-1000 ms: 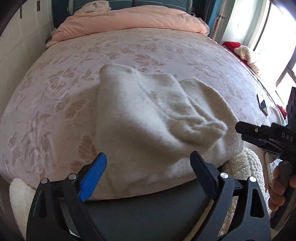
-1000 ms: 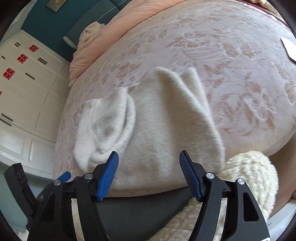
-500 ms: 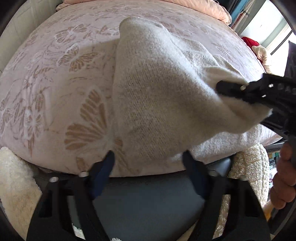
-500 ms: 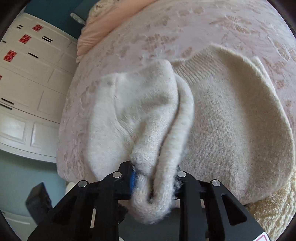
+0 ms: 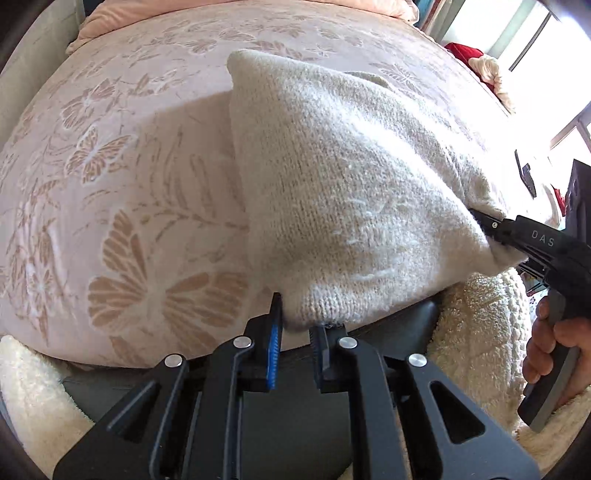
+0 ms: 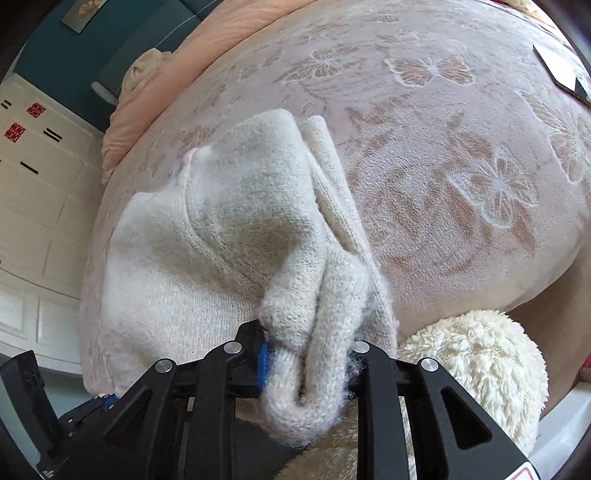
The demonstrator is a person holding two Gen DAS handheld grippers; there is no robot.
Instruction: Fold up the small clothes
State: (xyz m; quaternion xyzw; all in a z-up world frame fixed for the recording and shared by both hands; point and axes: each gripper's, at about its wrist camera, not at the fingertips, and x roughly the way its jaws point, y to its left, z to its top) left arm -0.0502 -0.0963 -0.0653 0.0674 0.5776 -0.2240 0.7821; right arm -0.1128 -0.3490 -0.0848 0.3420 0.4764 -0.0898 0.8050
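Pink and covered in butterflies, the bed cover (image 5: 122,206) fills most of the left wrist view. A cream knitted sweater (image 5: 351,199) lies on the bed at the near edge. The left tool (image 5: 295,328) has just been closing, and its jaws now pinch the bottom hem of the sweater at its near corner. Off to the right, the right tool (image 5: 491,230) grips the other near corner of the sweater, with a hand (image 5: 554,350) holding its handle. A fluffy white sleeve (image 5: 476,332) shows below it. Bright windows are at the far right.

White cupboard doors (image 6: 33,229) and a teal wall stand at the left of the right wrist view, beyond the same bed cover (image 6: 461,177). The sweater (image 6: 229,229) lies bunched on the bed, and a thick fold of it runs down between the jaws of the right tool (image 6: 308,369), which are squeezed tight on it. The fold sticks out below the jaws. A peach blanket (image 6: 236,22) lies at the far end of the bed.
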